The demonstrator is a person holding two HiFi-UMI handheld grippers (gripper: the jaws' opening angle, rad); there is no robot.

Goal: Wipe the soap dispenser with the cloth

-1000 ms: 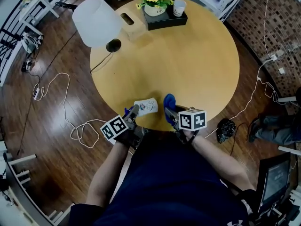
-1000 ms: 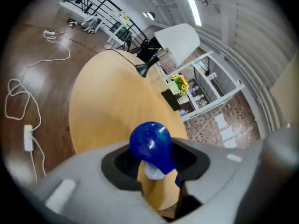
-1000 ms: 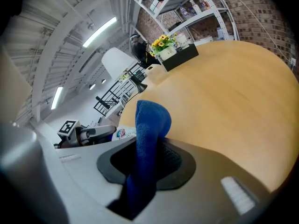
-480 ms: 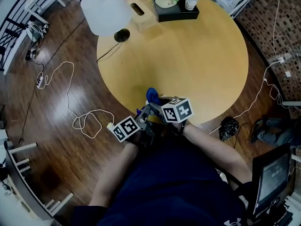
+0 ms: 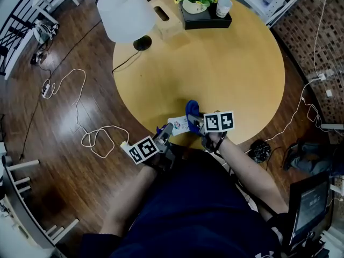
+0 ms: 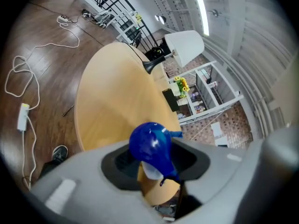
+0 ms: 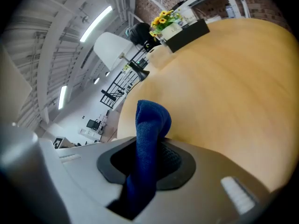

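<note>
The soap dispenser (image 5: pixel 179 125), white with a printed label and a glossy blue pump head (image 6: pixel 150 145), sits at the near edge of the round wooden table (image 5: pixel 231 74). My left gripper (image 5: pixel 165 134) is shut on it; in the left gripper view the pump head fills the gap between the jaws. My right gripper (image 5: pixel 198 122) is shut on a folded blue cloth (image 5: pixel 192 110), which stands up out of the jaws (image 7: pixel 150 125). The cloth is just to the right of the dispenser, close beside it; whether they touch I cannot tell.
At the table's far side stand a lamp with a white shade (image 5: pixel 126 12), a wooden tissue box (image 5: pixel 167 26) and a black tray (image 5: pixel 207 20) holding a sunflower pot and a cup. Cables and a power strip (image 5: pixel 97 138) lie on the wooden floor at left.
Half a second ago the right gripper and cloth sat over the dispenser, hiding it. They have since swung back right, and the white body shows again. The left gripper keeps its hold.
</note>
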